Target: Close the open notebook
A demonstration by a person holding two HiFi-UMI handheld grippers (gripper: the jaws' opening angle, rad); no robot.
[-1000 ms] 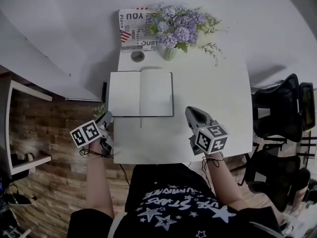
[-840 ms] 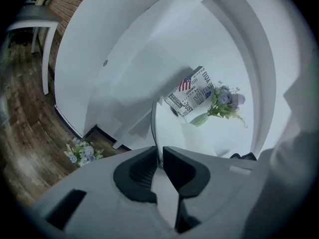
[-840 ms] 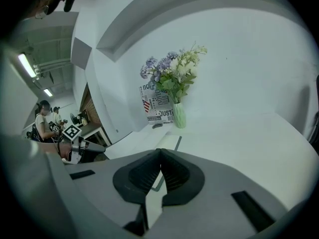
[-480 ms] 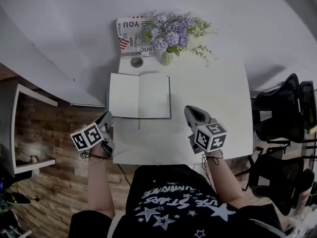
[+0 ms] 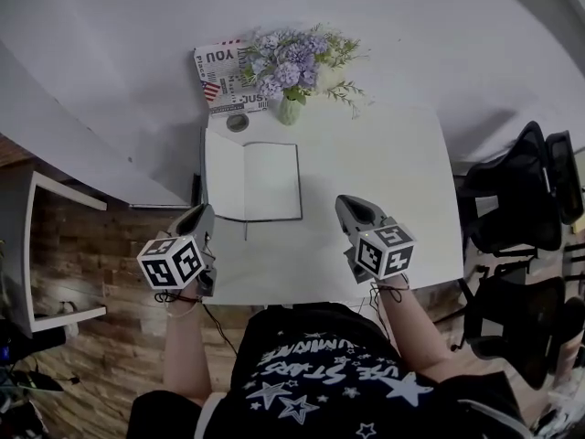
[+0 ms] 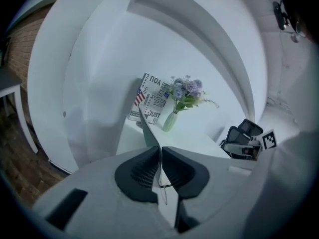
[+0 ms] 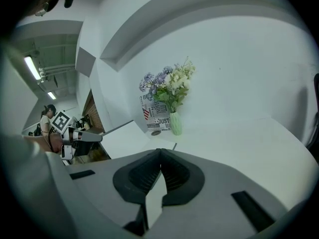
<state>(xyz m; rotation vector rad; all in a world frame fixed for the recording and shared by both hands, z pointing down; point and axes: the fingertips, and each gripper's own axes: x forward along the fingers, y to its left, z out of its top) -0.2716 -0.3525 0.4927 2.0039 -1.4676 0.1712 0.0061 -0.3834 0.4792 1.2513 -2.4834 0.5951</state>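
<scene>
The notebook (image 5: pixel 271 181) lies open on the white table (image 5: pixel 388 158), its left leaf raised off the surface and looking narrower than the right one. My left gripper (image 5: pixel 204 216) is at the notebook's lower left corner, shut on that leaf. In the left gripper view the thin leaf (image 6: pixel 148 131) runs edge-on between the closed pads (image 6: pixel 144 166) of the left gripper (image 6: pixel 160 152). My right gripper (image 5: pixel 348 208) hovers to the right of the notebook, shut with nothing in it (image 7: pixel 160 154). The right gripper view shows the lifted leaf (image 7: pixel 117 129) slanting up.
A vase of purple flowers (image 5: pixel 289 110) stands behind the notebook, with a printed card (image 5: pixel 218 77) and a small round object (image 5: pixel 238 123) to its left. Black chairs (image 5: pixel 526 199) stand right of the table. A brick-pattern floor and a white shelf (image 5: pixel 55 254) lie to the left.
My left gripper has closed on the notebook's left leaf, rolled and risen with it, so the leaf now tilts up. The right gripper has barely shifted.
</scene>
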